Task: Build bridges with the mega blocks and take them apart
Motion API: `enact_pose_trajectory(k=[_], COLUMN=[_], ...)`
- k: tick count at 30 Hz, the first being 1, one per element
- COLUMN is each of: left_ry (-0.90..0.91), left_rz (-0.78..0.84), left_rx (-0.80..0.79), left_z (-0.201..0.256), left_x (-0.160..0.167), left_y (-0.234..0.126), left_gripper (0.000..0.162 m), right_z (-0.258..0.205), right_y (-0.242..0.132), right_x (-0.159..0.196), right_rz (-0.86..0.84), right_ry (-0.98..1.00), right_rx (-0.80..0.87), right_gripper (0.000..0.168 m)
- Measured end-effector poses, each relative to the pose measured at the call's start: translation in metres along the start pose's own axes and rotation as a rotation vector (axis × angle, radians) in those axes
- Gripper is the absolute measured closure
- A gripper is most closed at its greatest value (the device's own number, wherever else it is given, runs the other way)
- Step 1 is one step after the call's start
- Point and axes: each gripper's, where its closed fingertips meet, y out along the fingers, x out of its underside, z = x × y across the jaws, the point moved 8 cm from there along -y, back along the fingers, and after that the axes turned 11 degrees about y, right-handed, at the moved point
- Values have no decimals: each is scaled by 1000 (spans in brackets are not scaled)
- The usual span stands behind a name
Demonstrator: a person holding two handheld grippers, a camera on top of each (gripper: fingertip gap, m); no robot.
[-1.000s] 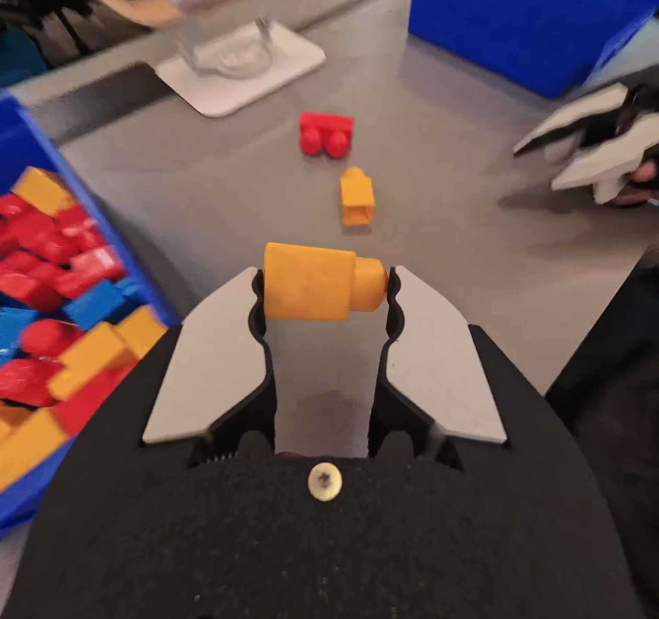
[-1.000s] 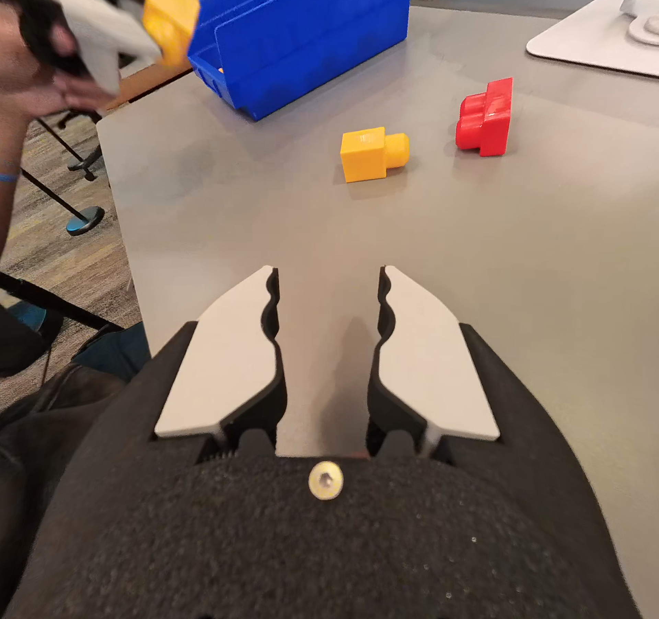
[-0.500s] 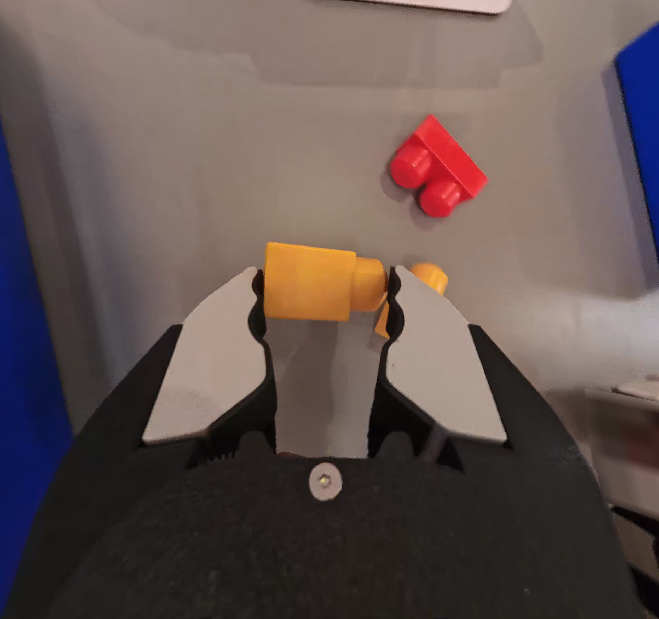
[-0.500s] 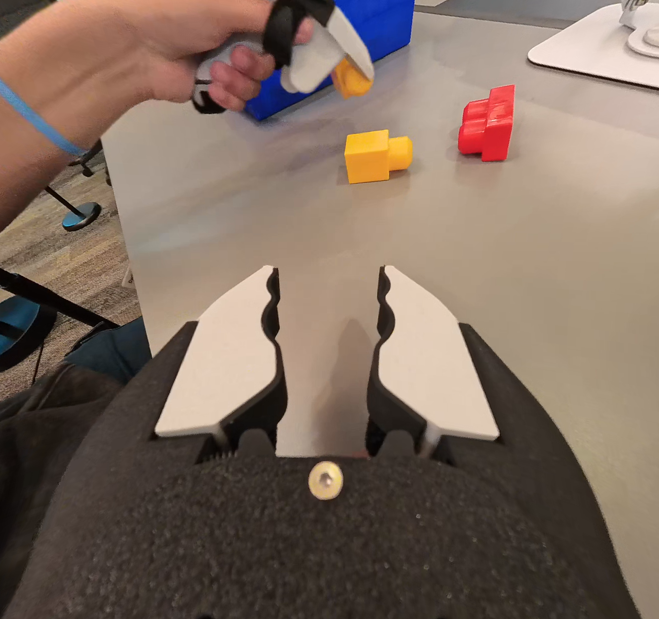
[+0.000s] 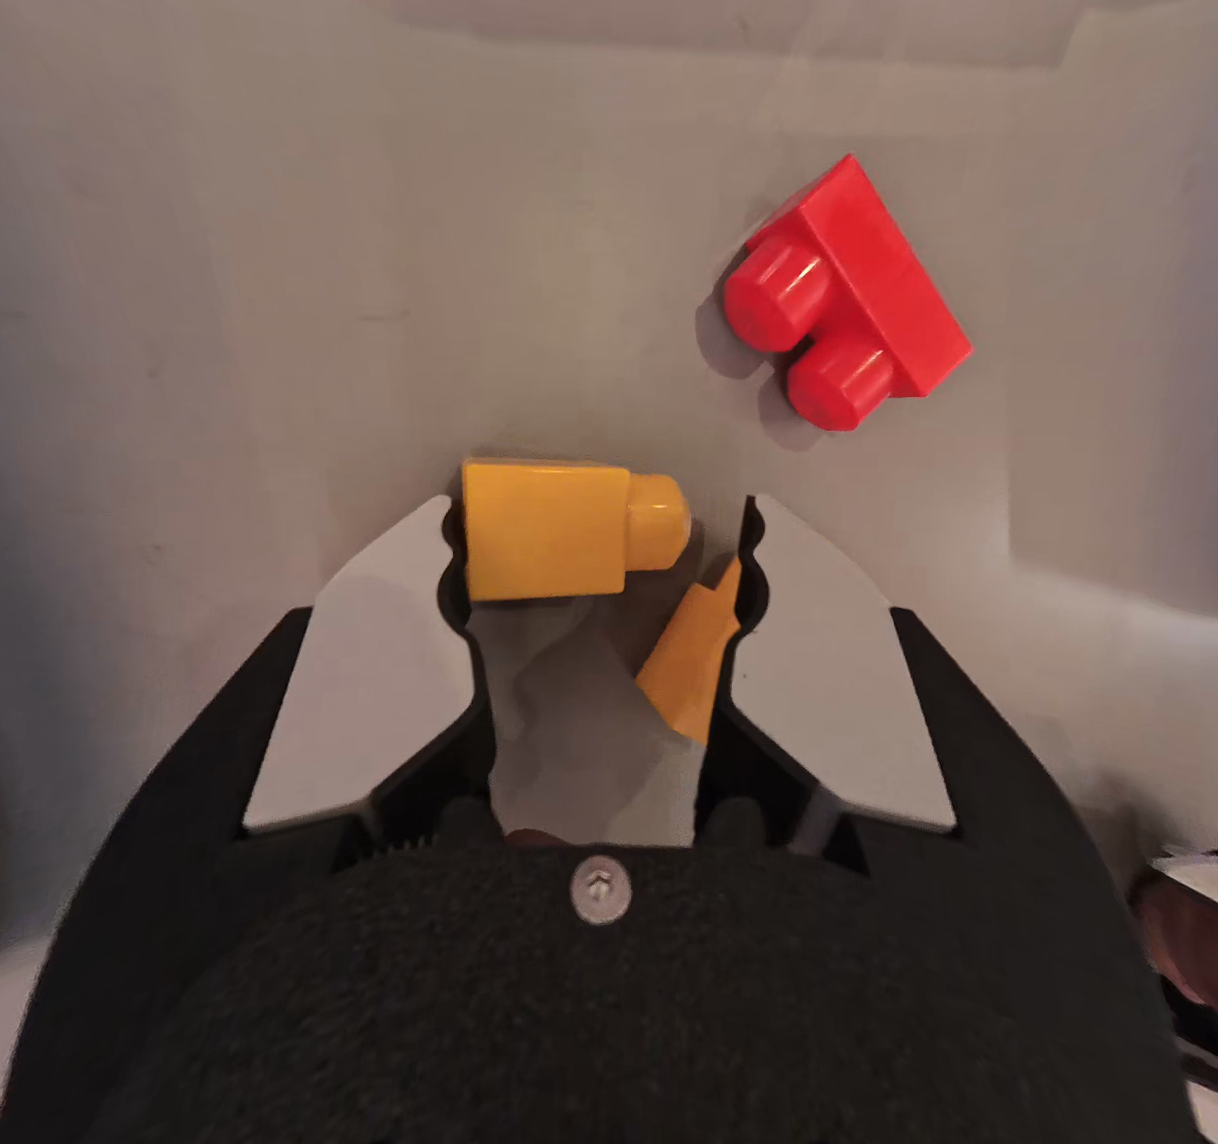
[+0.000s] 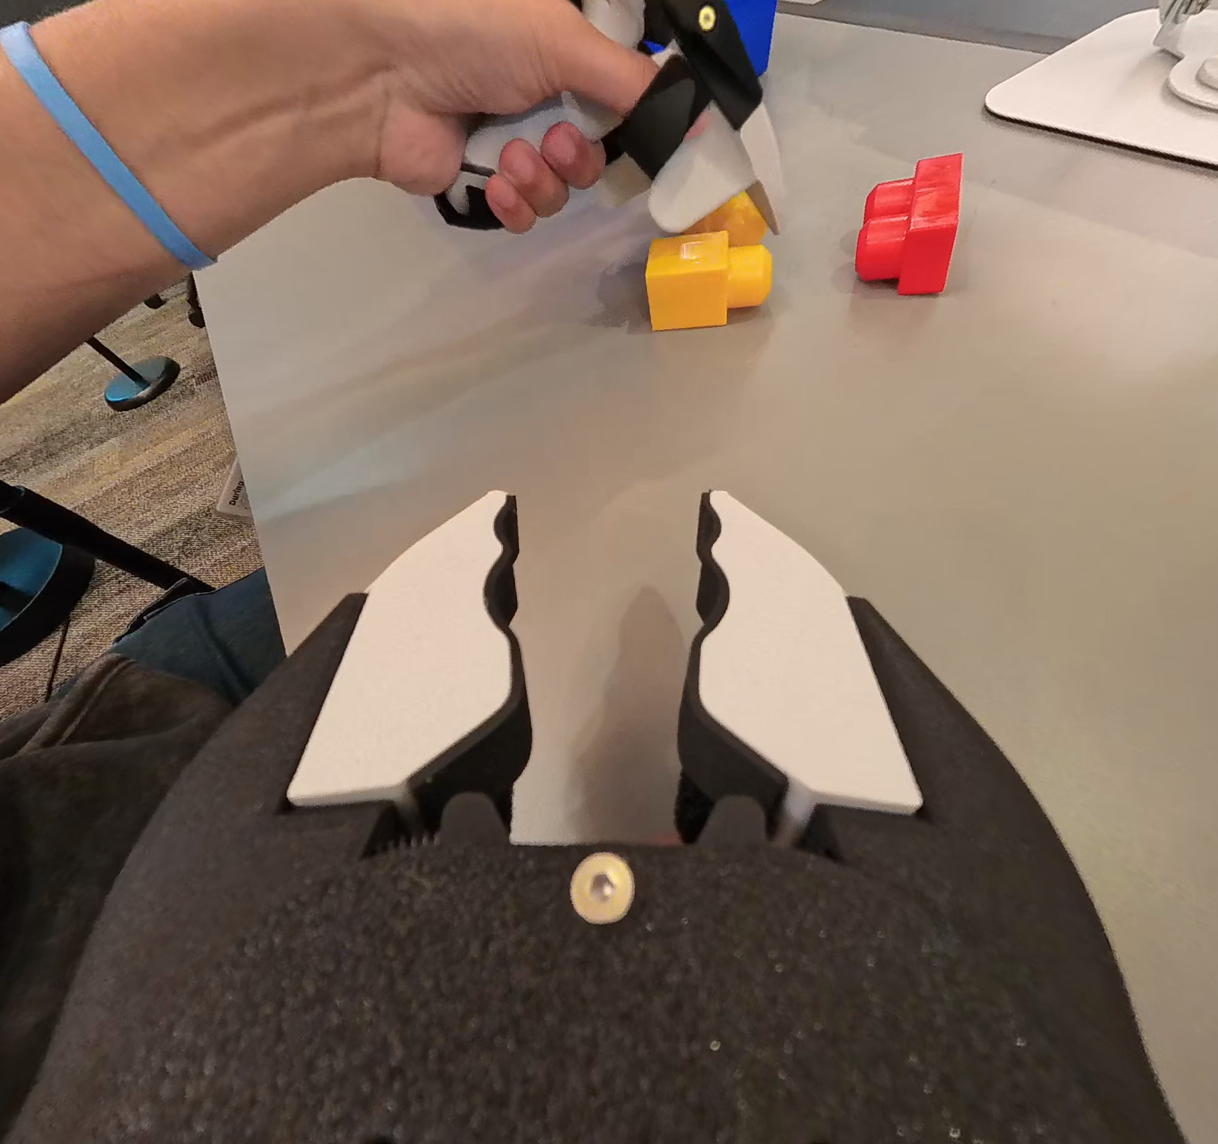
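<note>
The left tool [image 5: 596, 539] has its pale, wavy-edged fingers spread apart over a smooth grey tabletop [image 5: 329, 255]. A glossy yellow block [image 5: 547, 529], a plastic cube with one rounded stud, lies against the left finger; its stud points toward the right finger and stops short of it. Below it and partly hidden by the right finger sits a second yellow block [image 5: 692, 657] of the same kind, on its side. Ahead and to the right of the left tool lies a shiny red block [image 5: 850, 295] with two round studs, also tipped on its side.

The right tool [image 6: 606, 512] hovers well back from the blocks, its fingers apart with nothing between them. A hand [image 6: 343, 77] wearing a blue wristband [image 6: 99, 150] grips the left tool.
</note>
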Motion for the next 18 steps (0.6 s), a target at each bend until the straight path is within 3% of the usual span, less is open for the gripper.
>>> enact_pose_trajectory(k=[3,8,14,18], left_ry=[-34,-95,45,393], left_rz=[47,125,215,366], left_rx=[123,385,139,28], left_z=[6,12,-13,13], left_x=[1,16,50,80], left_y=[-6,-25,-68,-108], left_gripper=[80,88,82,70], right_z=[0,1,1,1], right_y=[-1,0,0,0], right_x=[0,0,0,0], right_rz=[4,0,-3,0], right_ry=[6,14,5,4], right_rx=[-7,-14,-7,-6], right_gripper=[116,116,116,116])
